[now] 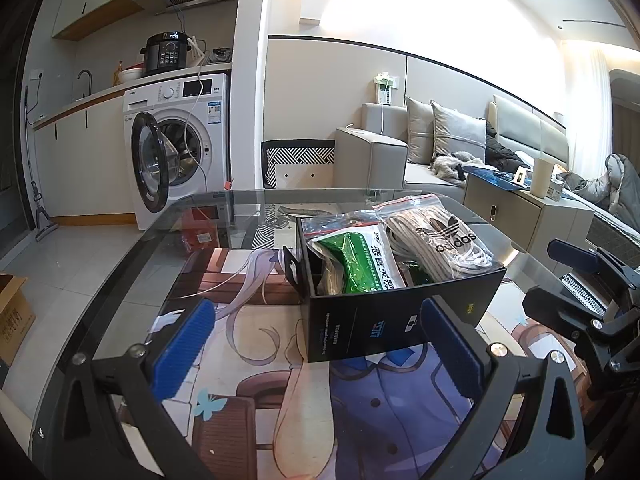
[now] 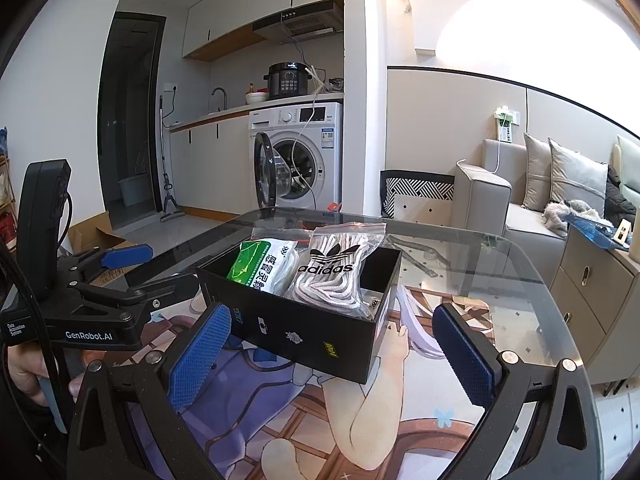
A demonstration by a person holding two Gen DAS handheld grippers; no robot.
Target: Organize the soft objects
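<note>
A black open box [image 1: 394, 320] [image 2: 304, 330] stands on the glass table. Inside it lie a zip bag of grey-white cord with an adidas logo [image 1: 438, 240] [image 2: 334, 276] and a zip bag with a green and white packet [image 1: 358, 258] [image 2: 262, 266]. My left gripper [image 1: 318, 350] is open and empty, just in front of the box. My right gripper [image 2: 340, 360] is open and empty, its fingers either side of the box's near corner. The right gripper also shows at the right edge of the left wrist view [image 1: 592, 300]; the left gripper shows at the left of the right wrist view [image 2: 120, 276].
The glass table [image 2: 500, 280] lies over an illustrated anime mat [image 1: 360, 400]. A washing machine with its door open [image 1: 176, 148] stands beyond. A sofa with cushions [image 1: 440, 148], a side cabinet [image 2: 592, 292] and a cardboard box on the floor [image 1: 14, 316] surround the table.
</note>
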